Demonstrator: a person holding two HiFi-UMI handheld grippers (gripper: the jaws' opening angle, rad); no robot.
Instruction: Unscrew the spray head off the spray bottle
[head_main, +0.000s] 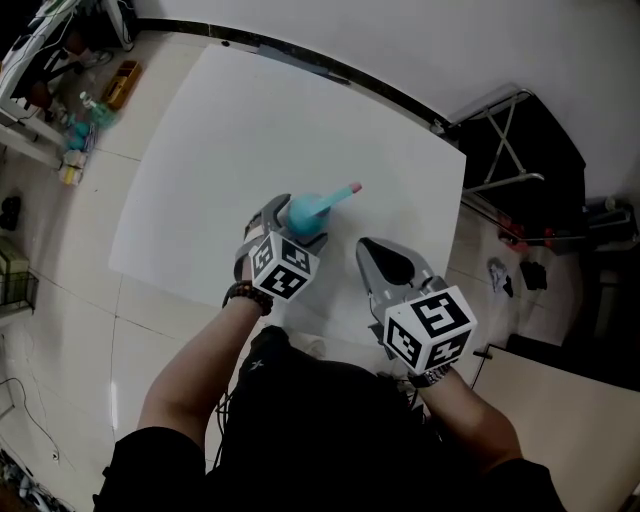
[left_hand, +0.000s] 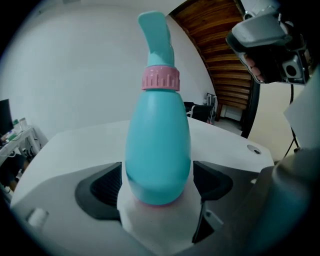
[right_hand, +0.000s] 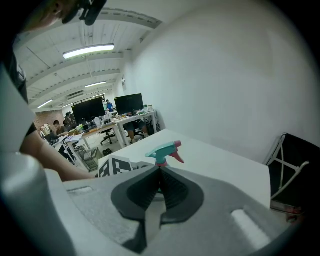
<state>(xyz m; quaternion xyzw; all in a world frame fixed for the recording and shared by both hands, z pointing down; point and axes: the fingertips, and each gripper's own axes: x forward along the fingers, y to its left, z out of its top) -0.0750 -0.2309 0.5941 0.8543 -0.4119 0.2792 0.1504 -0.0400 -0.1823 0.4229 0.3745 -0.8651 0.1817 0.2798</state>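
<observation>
A teal spray bottle (head_main: 303, 211) stands upright on the white table (head_main: 250, 120), its spray head (head_main: 336, 194) tipped with a pink nozzle that points right. In the left gripper view the bottle (left_hand: 157, 145) fills the middle, with a pink collar (left_hand: 160, 78) under the teal spray head (left_hand: 156, 37). My left gripper (left_hand: 157, 182) is open wide around the bottle's base, its pads close beside the sides. My right gripper (head_main: 385, 265) is shut and empty, held off to the bottle's right. From the right gripper view the spray head (right_hand: 164, 151) shows just above the closed jaws.
A black folding stand (head_main: 510, 140) stands off the table's right edge. Cluttered shelves (head_main: 80, 110) line the floor at upper left. Desks with monitors (right_hand: 100, 110) and people sit far behind. The table's near edge runs just in front of my arms.
</observation>
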